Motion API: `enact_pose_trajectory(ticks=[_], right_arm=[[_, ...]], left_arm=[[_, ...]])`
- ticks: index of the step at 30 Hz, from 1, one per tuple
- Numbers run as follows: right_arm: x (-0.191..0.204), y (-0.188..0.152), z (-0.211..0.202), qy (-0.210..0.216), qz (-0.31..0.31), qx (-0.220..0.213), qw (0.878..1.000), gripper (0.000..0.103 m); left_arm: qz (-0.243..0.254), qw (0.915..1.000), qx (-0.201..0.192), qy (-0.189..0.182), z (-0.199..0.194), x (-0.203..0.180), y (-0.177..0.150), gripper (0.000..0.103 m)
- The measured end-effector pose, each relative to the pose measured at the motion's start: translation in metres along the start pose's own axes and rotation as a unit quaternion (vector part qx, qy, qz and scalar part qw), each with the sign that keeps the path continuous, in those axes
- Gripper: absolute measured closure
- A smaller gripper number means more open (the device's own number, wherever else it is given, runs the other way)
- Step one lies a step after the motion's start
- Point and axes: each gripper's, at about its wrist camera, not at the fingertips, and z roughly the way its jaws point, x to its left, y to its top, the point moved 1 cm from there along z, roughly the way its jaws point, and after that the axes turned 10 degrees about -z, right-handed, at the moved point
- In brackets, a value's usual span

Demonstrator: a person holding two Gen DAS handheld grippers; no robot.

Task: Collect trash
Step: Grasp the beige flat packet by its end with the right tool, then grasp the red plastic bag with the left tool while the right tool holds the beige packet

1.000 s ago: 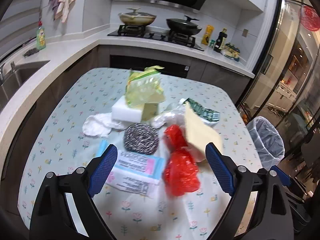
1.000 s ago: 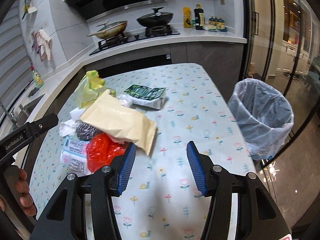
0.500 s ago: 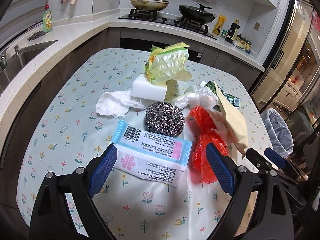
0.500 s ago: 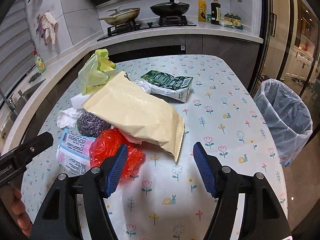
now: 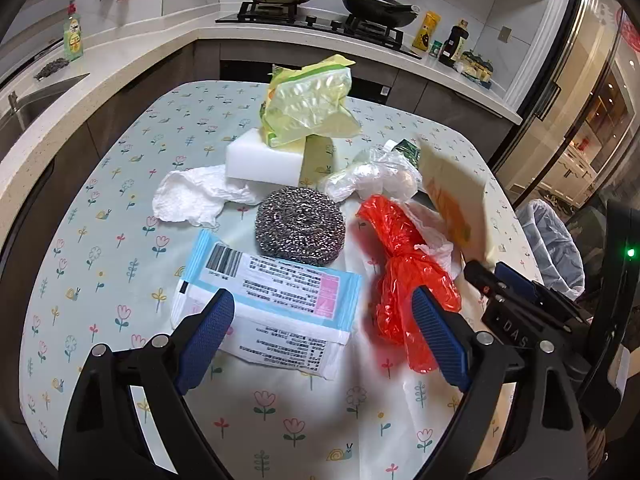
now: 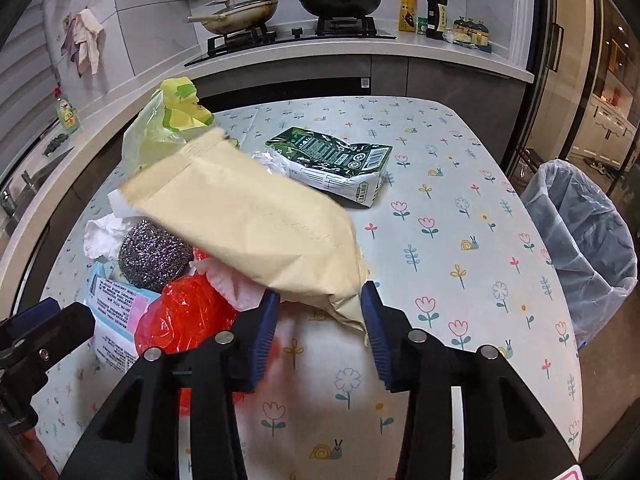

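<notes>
A pile of trash lies on the flowered table (image 5: 100,240): a blue and white wrapper (image 5: 272,300), a red plastic bag (image 5: 404,264), a steel scourer (image 5: 300,228), a crumpled tissue (image 5: 188,196), a white sponge block (image 5: 264,158), a yellow-green bag (image 5: 312,104), a clear bag (image 5: 372,176). My left gripper (image 5: 320,336) is open over the wrapper's near edge. My right gripper (image 6: 320,328) is open, its jaws on either side of the near end of a beige pouch (image 6: 252,216). A green carton (image 6: 336,164) lies behind it.
A bin lined with a clear bag (image 6: 584,240) stands on the floor to the right of the table. Behind the table runs a counter with a stove, two pans (image 6: 340,0) and bottles. A sink (image 5: 24,100) is at the left.
Both grippers have moved forward and down to the pile. The left now straddles the wrapper's near edge. The right now has the pouch's end between its open jaws.
</notes>
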Motion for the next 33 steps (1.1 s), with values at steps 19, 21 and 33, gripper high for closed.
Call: enact_pose_trajectory(ticks=[19, 21, 33], right_arm=[[-0.063, -0.021, -0.041, -0.027, 0.051, -0.019, 0.998, 0.085], [-0.065, -0.024, -0.043, -0.027, 0.054, -0.019, 0.998, 0.085], [-0.069, -0.024, -0.063, -0.014, 0.062, -0.037, 0.997, 0.085]], left_arm=[[0.046, 0.9984, 0.02, -0.026, 0.025, -0.054, -0.012, 0.019], [0.053, 0.9979, 0.03, -0.023, 0.035, -0.058, -0.015, 0.03], [0.056, 0.9973, 0.015, -0.046, 0.012, -0.062, -0.013, 0.091]])
